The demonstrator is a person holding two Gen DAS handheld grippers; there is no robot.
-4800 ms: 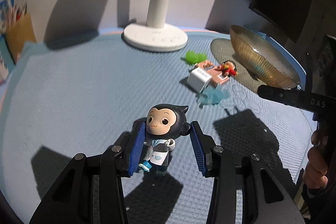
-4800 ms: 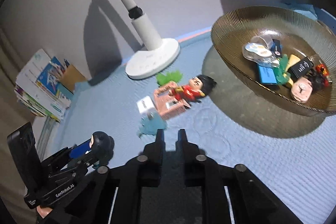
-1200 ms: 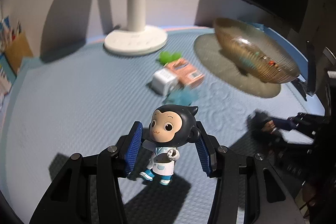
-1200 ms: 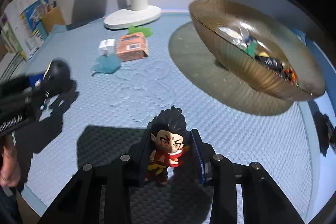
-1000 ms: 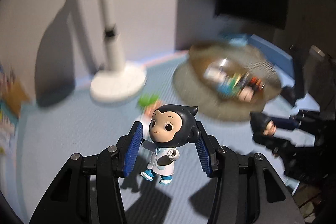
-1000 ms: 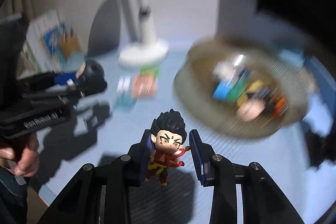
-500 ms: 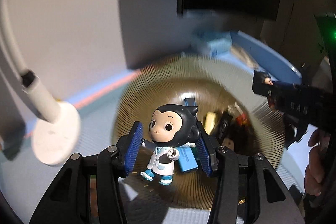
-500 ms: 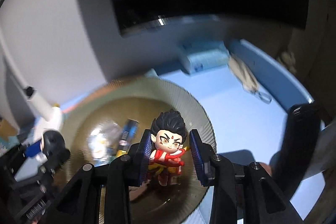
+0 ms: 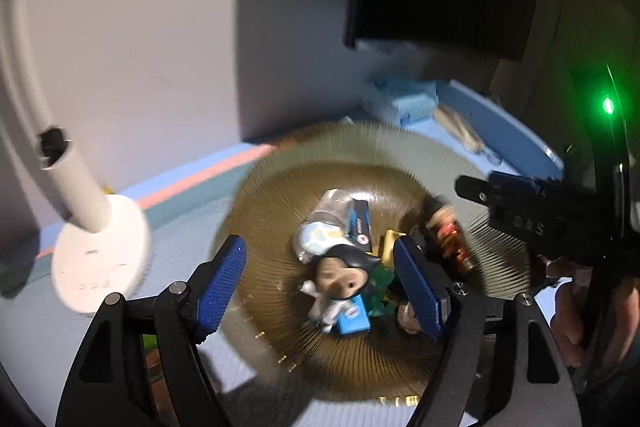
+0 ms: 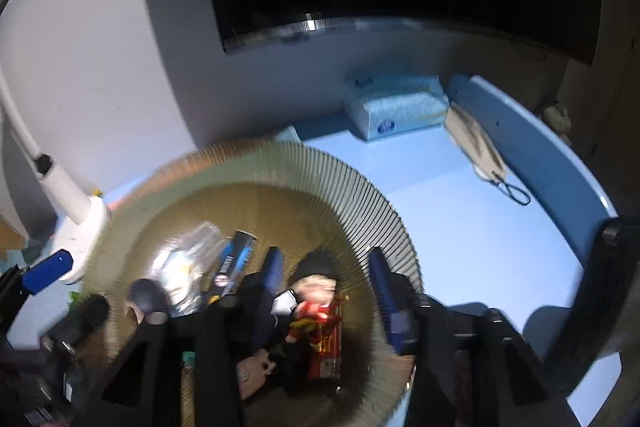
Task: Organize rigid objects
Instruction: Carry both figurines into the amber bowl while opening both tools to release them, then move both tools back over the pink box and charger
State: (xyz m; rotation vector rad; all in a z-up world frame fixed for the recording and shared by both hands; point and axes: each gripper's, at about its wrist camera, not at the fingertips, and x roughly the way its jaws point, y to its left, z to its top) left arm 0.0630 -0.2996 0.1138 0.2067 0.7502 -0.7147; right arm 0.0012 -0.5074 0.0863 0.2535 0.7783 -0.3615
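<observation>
Both grippers hang over the ribbed bowl (image 9: pixel 256 211), well inside its rim. The left gripper (image 9: pixel 320 281) is opening, pads clear of the monkey figure (image 9: pixel 340 277) tumbling onto the clutter. The right gripper (image 10: pixel 326 291) is opening too; the red figure (image 10: pixel 314 301) looks loose between its pads, though blurred. The lamp base (image 9: pixel 100 259) sits just left of the bowl.

The bowl (image 9: pixel 352 155) looks like ribbed amber glass, glossy. The gripper pads (image 9: pixel 222 281) are rough blue rubber. The lamp base (image 9: pixel 100 255) is smooth white plastic.
</observation>
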